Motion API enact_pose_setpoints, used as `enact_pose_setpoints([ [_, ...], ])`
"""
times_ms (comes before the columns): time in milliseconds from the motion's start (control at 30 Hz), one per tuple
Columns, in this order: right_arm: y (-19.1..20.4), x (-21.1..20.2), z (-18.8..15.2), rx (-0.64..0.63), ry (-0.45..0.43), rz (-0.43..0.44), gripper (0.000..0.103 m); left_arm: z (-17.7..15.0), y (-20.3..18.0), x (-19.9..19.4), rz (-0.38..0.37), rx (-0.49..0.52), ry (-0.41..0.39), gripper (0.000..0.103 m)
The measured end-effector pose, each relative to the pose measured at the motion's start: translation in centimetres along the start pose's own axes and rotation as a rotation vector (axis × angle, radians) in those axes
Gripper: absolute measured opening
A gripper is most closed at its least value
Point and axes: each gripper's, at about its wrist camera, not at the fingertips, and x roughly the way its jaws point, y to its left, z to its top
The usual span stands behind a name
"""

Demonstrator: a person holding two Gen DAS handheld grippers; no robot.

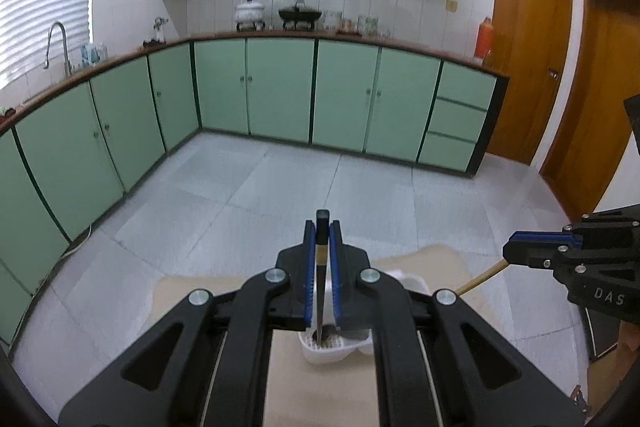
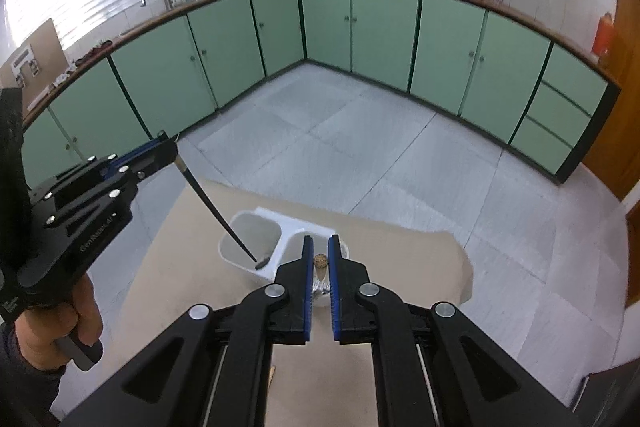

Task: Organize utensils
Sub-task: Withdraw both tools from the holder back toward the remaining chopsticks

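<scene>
Left tool (image 1: 322,259) squeezed tight on a dark chopstick (image 1: 321,291), tip aimed down into the white holder (image 2: 256,239) just below. Right tool (image 2: 320,259) clamped on a wooden-handled utensil (image 2: 321,262), right over the holder's other cup, ready for dropping in.
</scene>
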Motion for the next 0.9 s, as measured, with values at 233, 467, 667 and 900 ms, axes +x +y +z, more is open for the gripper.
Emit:
enact_pose_setpoints([
  [233,-0.7,-2.5,-1.6,0.016,-0.065,0.018,0.022,-1.3,1.2,-2.9,0.014,0.019,-0.023,0.034],
  [467,-0.3,-8.3,-6.2,0.023,-0.178,0.060,0.026,-3.9,2.5,-10.2,0.017,0.022,-0.078,0.062],
  [667,2.3,-9.7,-18.0,-0.020,-0.237,0.043,0.028,-12.0,3.1,-15.2,0.011,0.011,-0.066,0.068],
  [900,5.3,-7.3,-31.2,0.014,-0.197,0.037,0.029,-22.7,3.3,-19.2,0.035,-0.031,-0.014,0.082],
])
